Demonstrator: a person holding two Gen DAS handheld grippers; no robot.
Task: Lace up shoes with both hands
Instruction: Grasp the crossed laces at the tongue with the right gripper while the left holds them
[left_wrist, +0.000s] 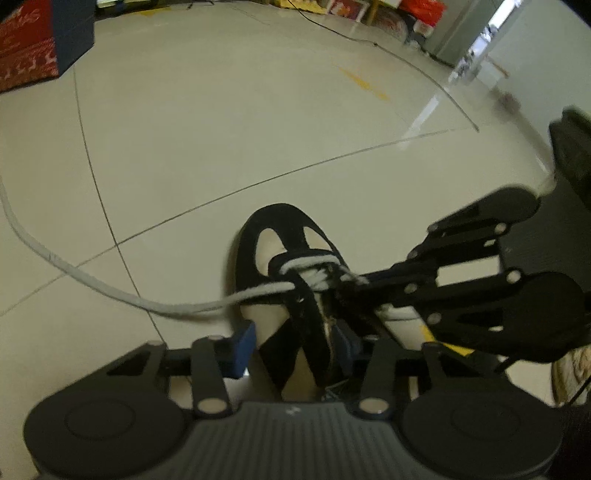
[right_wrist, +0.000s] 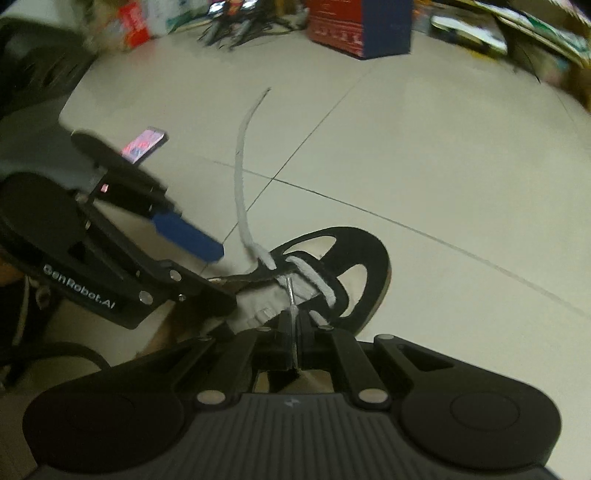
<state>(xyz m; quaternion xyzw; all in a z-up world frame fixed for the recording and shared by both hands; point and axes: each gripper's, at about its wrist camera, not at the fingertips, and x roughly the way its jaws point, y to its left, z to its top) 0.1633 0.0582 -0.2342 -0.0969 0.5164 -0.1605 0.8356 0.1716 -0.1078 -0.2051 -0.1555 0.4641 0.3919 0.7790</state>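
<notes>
Left gripper (left_wrist: 291, 347): jaws part open, straddling the rear of the shoe's upper; blue pads (left_wrist: 242, 349) sit either side of the tongue area. Whether they press on it cannot be told.
Right gripper (right_wrist: 293, 343): jaws shut, pinching a thin pale strand that runs forward from between the fingers to the eyelet rows; it appears to be the lace tip.
Shoe (left_wrist: 280, 258): directly ahead of and below both grippers, on the floor; long axis runs away from the left gripper, toe farthest.
Key relation: the right gripper comes in from the right across the eyelets, its tip at the lacing; the left gripper lies along the shoe's axis from the heel end. Both are at the shoe; the right is the one on the lace.
Lace (left_wrist: 110, 291): white, crossed over the front eyelets; one long free end trails left across the floor in the left view.
Obstruction: each gripper's linkage crowds the other over the eyelets; judged the main risk of collision.
Floor (left_wrist: 258, 129): pale tile, bare near the shoe.
Far: red and blue box (right_wrist: 360, 27), clutter along the walls; well apart.
Stage, judged: threading under way, upper eyelets not yet laced.
</notes>
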